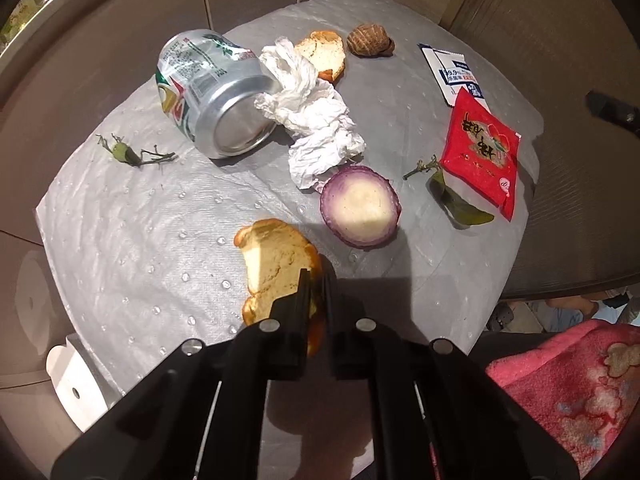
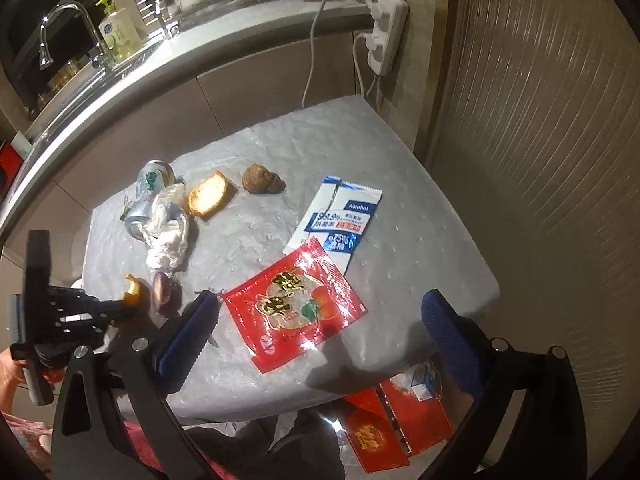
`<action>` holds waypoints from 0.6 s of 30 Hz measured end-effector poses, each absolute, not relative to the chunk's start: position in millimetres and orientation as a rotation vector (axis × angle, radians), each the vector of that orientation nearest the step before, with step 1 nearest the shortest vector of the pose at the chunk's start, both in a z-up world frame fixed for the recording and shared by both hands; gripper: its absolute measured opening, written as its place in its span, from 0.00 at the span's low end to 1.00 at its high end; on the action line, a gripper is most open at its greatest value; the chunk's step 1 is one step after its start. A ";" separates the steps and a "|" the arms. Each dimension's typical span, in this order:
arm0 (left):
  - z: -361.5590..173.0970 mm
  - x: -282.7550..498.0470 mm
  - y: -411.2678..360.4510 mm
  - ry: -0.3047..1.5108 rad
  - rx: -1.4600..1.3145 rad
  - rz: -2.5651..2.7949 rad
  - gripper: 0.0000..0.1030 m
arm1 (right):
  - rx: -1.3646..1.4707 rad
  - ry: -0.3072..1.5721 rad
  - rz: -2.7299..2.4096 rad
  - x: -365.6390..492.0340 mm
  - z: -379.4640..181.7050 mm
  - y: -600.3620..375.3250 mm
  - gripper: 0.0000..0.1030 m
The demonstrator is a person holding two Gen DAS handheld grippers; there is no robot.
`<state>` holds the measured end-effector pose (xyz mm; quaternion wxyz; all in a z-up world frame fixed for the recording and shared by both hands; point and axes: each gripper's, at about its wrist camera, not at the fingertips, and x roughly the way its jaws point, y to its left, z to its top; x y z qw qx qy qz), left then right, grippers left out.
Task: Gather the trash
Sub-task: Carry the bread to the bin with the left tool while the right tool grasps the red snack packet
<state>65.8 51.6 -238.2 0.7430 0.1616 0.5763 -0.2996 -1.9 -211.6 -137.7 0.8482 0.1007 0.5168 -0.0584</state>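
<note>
Grey dimpled mat (image 1: 132, 216) covers the table, its near edge hidden behind the left gripper (image 1: 316, 280). From the left wrist view, going left to right: a green stem (image 1: 128, 153) lies far left, then a dented can (image 1: 208, 92) on its side, its mouth out of sight. Crumpled tissue (image 1: 316, 116) touches the can and overlaps a far bread piece (image 1: 325, 54). Near the claw, the bread slice (image 1: 276, 264) is pinched at its right edge between the nearly closed fingers, its lower part hidden by them. Just right lies an onion slice (image 1: 360, 212), then a leaf (image 1: 456, 204) partly under the red packet (image 1: 480, 148). In the right wrist view, the right gripper (image 2: 320, 312) is spread wide, hovering over the red packet, with the white wipe packet (image 2: 340, 216) just beyond. What the brown lump (image 2: 262, 179) is cannot be made out.
</note>
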 end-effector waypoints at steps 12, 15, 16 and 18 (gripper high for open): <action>-155.2 35.4 97.7 1.174 0.254 -0.557 0.07 | 0.217 1.219 -0.094 29.4 -229.2 -228.8 0.87; -141.7 30.1 114.1 1.167 0.215 -0.518 0.07 | 0.212 1.206 -0.085 32.7 -234.5 -224.0 0.81; -138.0 29.0 117.5 1.160 0.209 -0.502 0.07 | 0.208 1.205 -0.077 33.7 -235.2 -220.7 0.80; -135.4 28.4 118.0 1.154 0.201 -0.487 0.07 | 0.187 1.197 -0.072 33.7 -233.9 -215.4 0.67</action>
